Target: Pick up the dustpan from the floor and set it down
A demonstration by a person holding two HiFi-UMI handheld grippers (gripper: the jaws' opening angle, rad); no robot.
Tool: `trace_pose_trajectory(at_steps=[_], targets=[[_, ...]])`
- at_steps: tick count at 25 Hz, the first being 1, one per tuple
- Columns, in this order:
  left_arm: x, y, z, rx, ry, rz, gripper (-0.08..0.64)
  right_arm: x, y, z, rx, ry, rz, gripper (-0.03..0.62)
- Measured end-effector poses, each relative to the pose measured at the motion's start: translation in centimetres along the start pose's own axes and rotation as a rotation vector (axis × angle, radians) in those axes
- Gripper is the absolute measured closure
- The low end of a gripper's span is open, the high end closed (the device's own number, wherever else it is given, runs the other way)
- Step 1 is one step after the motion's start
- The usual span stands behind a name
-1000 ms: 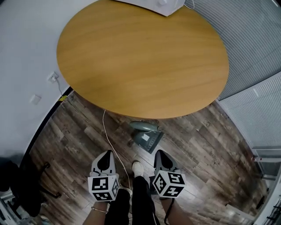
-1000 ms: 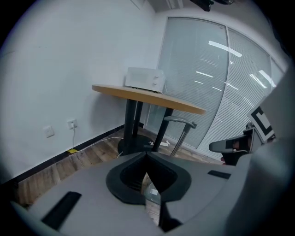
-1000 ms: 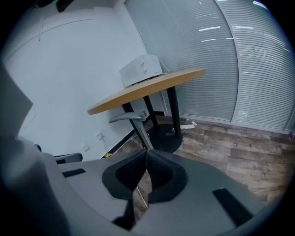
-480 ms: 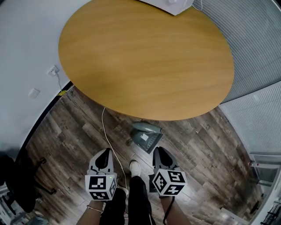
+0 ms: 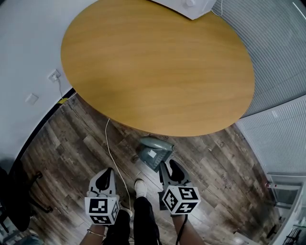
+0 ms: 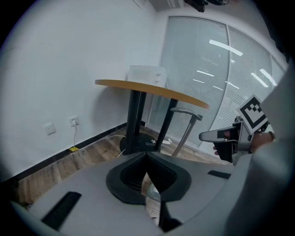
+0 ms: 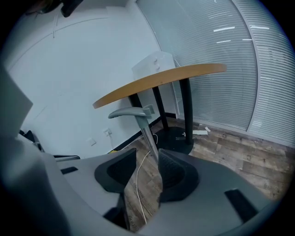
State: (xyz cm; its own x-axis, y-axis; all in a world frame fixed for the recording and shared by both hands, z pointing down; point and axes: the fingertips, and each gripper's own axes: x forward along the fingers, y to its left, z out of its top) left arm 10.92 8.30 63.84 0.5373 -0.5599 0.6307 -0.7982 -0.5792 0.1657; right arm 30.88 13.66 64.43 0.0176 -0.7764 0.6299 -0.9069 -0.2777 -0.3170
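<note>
The dustpan is seen standing on the wooden floor, partly under the edge of the round worktop and just ahead of the right hand-held gripper. A pale square patch is seen in its pan; whether this is a label or litter cannot be told. The jaws of the right hand-held gripper are spread and have just been opening. The upright handle of the dustpan is seen just before the gap, near the right jaw, and is not pinched. Its lower end is hidden behind that jaw. The left hand-held gripper is pressed together, with nothing between its jaws. A white box on the worktop is cut off by the upper edge. A white cable is laid on the floor.
</note>
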Motion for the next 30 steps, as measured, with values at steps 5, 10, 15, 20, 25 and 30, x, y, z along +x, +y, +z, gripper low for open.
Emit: trace_pose_trajectory(at_steps=[5, 10, 15, 20, 25, 30], targets=[[0.3, 0.0, -0.8, -0.032, -0.010, 0.029, 0.545, 1.0, -0.4, 0.5, -0.044, -0.018, 0.054, 0.403], [0.5, -0.2, -1.0, -0.067, -0.031, 0.048, 0.545, 2.2, -0.1, 1.2, -0.157, -0.027, 0.149, 0.384], [0.9, -0.3, -1.2, -0.087, -0.044, 0.062, 0.545, 3.4, -0.1, 2.1, -0.219, -0.029, 0.199, 0.374], [1.6, 0.1, -1.9, -0.106, -0.038, 0.082, 0.545, 4.3, 0.4, 2.3, -0.271, -0.023, 0.240, 0.374], [2.4, -0.2, -1.9, -0.132, -0.049, 0.093, 0.545, 5.3, 0.2, 2.0, -0.279, -0.012, 0.252, 0.376], [2.7, -0.8, -2.1, -0.132, -0.046, 0.082, 0.545, 5.7, 0.2, 2.6, -0.273, -0.042, 0.254, 0.379]])
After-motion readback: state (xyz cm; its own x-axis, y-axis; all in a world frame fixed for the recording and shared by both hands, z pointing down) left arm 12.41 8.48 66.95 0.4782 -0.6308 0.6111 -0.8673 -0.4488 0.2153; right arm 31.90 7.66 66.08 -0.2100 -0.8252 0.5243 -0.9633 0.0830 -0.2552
